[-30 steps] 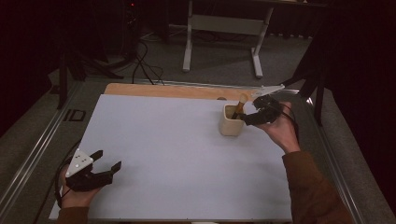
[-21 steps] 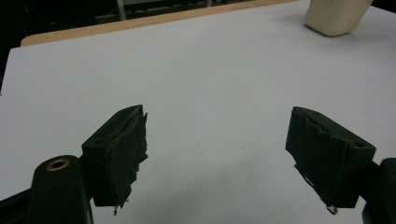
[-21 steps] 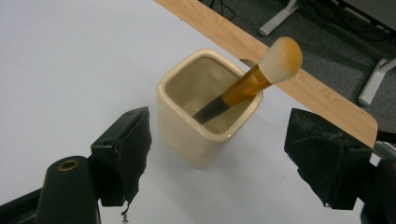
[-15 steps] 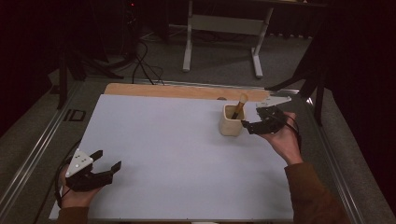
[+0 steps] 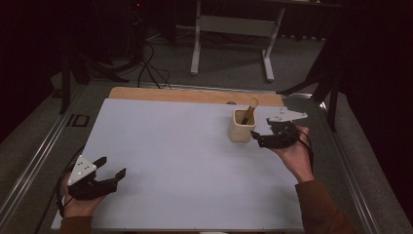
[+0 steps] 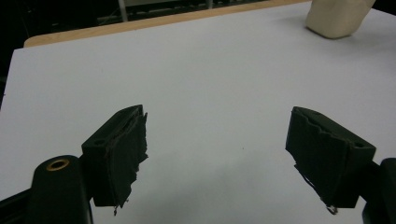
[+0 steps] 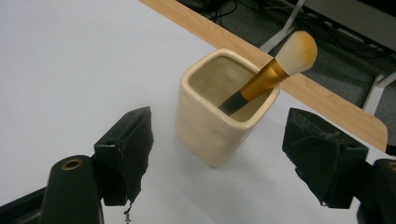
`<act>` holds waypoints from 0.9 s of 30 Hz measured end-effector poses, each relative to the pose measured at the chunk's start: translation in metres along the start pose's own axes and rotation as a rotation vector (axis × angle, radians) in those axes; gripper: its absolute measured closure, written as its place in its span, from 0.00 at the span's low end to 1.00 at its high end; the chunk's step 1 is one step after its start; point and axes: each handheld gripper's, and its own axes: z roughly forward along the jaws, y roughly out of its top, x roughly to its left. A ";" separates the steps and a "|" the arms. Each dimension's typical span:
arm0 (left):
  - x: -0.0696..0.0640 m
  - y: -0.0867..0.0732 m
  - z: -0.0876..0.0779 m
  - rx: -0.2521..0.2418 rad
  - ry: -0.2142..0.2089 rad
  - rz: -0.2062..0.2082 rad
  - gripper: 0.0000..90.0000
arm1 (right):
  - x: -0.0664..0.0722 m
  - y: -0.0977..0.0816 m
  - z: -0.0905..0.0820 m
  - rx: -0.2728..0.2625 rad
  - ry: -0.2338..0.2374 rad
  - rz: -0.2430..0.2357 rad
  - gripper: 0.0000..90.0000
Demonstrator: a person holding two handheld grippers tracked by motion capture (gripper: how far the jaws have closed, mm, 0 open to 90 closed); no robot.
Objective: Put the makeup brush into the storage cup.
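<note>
A cream square cup (image 5: 241,131) stands at the right of the white table top (image 5: 180,156), and a makeup brush (image 5: 251,109) with a gold ferrule leans in it, bristles up. My right gripper (image 5: 258,139) is open just to the right of the cup, apart from it. Its jaws have just closed slightly, with nothing between them. In the right gripper view the cup (image 7: 217,126) and brush (image 7: 275,70) stand just ahead of the open right gripper (image 7: 217,154). My left gripper (image 5: 113,166) rests open and empty at the front left. From the left gripper (image 6: 217,154) the cup (image 6: 338,18) is far off.
A wooden strip (image 5: 195,95) runs along the table's far edge. Beyond it, on the floor, are white desk legs (image 5: 231,46) and cables (image 5: 151,73). A metal rail (image 5: 34,165) borders the table on the left.
My right gripper has come down and drawn back from above the cup to its right side, leaving the brush standing in the cup. The left gripper has stayed put.
</note>
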 end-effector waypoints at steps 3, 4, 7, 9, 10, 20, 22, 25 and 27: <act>0.000 0.000 0.000 -0.001 0.001 0.000 0.23 | 0.002 -0.005 -0.002 -0.015 -0.007 0.014 0.26; 0.000 0.000 0.000 -0.001 0.001 -0.001 0.23 | 0.002 -0.006 -0.002 -0.018 -0.004 0.021 0.26; 0.000 0.000 0.000 0.000 0.000 0.001 0.23 | 0.005 -0.011 -0.004 -0.033 -0.005 0.031 0.25; 0.000 0.000 0.000 0.001 -0.002 0.003 0.23 | 0.007 -0.013 -0.006 -0.044 -0.005 0.040 0.25; 0.000 0.000 0.000 0.001 -0.001 0.003 0.23 | 0.008 -0.015 -0.007 -0.047 -0.005 0.041 0.25; 0.000 0.000 0.000 -0.002 0.000 0.001 0.23 | 0.021 -0.031 -0.011 -0.071 -0.022 0.044 0.25; 0.000 0.000 0.000 -0.001 0.000 0.004 0.23 | 0.023 -0.034 -0.011 -0.071 -0.026 0.041 0.25; 0.000 0.000 0.000 -0.002 0.001 0.005 0.23 | 0.026 -0.040 -0.013 -0.084 -0.021 0.060 0.25; 0.000 0.000 0.000 0.000 0.001 0.005 0.23 | 0.029 -0.044 -0.013 -0.089 -0.021 0.055 0.25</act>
